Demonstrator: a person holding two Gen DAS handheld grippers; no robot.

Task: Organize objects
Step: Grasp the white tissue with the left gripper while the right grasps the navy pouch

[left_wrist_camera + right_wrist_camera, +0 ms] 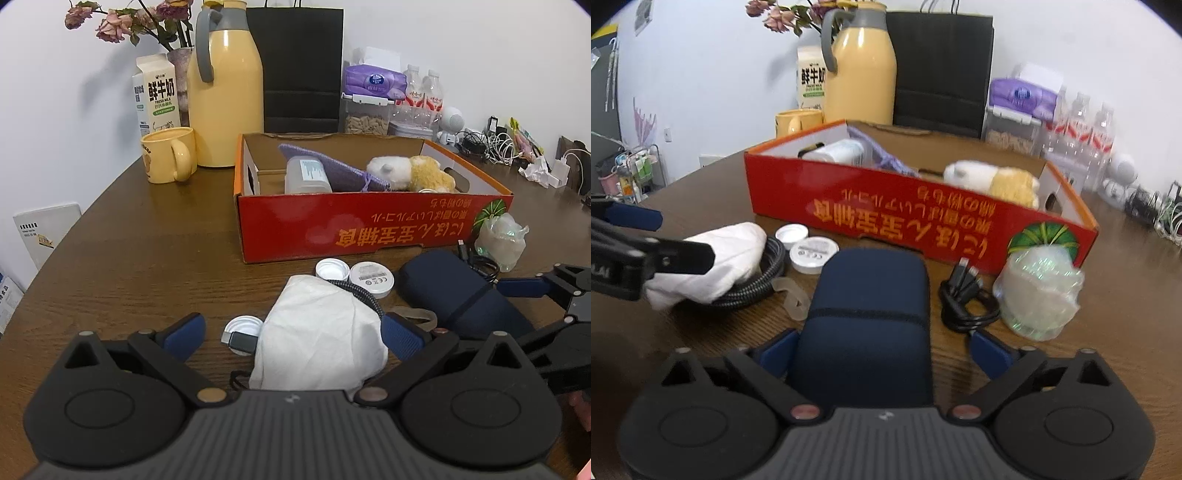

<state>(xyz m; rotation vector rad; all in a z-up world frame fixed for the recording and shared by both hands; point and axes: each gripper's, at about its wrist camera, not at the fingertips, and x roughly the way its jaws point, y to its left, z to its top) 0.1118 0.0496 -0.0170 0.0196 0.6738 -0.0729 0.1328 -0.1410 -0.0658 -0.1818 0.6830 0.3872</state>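
A white cloth bundle [321, 332] lies on the brown table [147, 251] between the wide-apart pads of my left gripper [293, 334]. The left pad [186, 330] stands clear of the bundle, so this gripper is open. A navy blue zip case [868, 295] lies lengthwise between the pads of my right gripper [884, 347]. A gap shows at the right pad [990, 350], so it too is open. The red cardboard box [369, 225] behind holds a plush toy [413, 171], a purple pouch [332, 162] and a translucent tub [306, 177].
In front of the box lie white caps [332, 268], a round white disc [371, 278], a braided cable [764, 280], a coiled black cable [967, 302] and a plastic-wrapped cup [1038, 295]. A yellow flask [225, 96], mug [168, 153], milk carton [157, 96] and black bag [301, 66] stand behind.
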